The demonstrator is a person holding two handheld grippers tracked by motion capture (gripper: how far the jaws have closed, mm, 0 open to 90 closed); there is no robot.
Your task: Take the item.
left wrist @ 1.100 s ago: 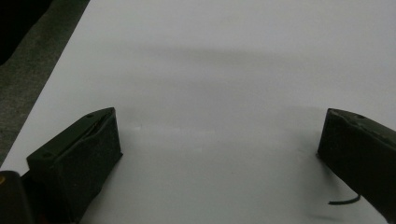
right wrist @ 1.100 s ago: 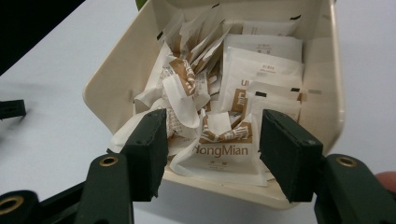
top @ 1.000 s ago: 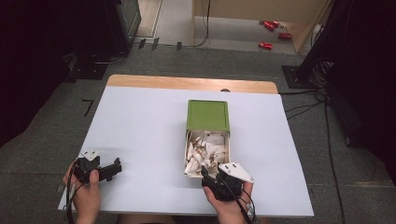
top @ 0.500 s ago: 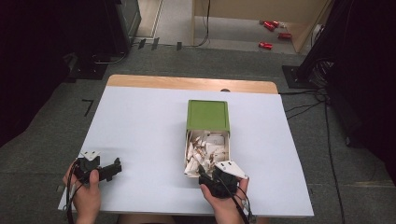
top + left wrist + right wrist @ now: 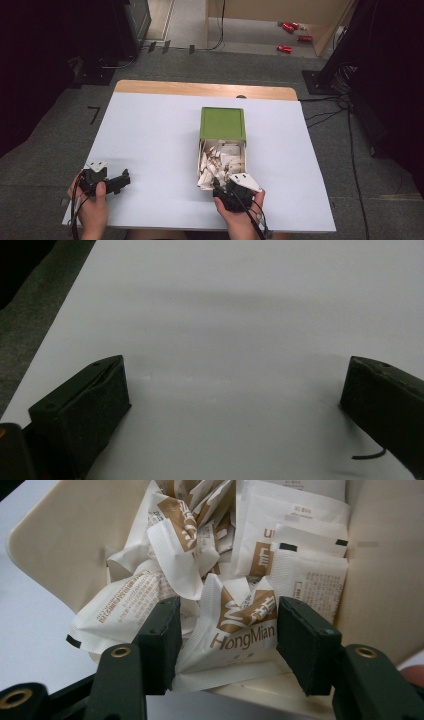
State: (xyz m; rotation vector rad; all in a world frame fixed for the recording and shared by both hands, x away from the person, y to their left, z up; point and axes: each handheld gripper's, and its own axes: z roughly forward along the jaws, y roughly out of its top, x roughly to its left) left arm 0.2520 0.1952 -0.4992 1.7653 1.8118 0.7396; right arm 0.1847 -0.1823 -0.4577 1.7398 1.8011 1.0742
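Closing around a packet (image 5: 235, 630) in the box (image 5: 222, 150), the right gripper (image 5: 227, 630) seemingly touches it; left gripper (image 5: 232, 400) gapes near the table's (image 5: 150, 130) front-left corner.

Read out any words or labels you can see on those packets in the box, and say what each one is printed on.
"HongMian": on the white and brown packet between the jaws of the right gripper, at the open end of the box.
Large brown characters above that word on the same packet: cut off by folds, not readable.
Fine print on the crumpled packet at the left and on the flat sachets: too small to read.
Green lid: no text seen.
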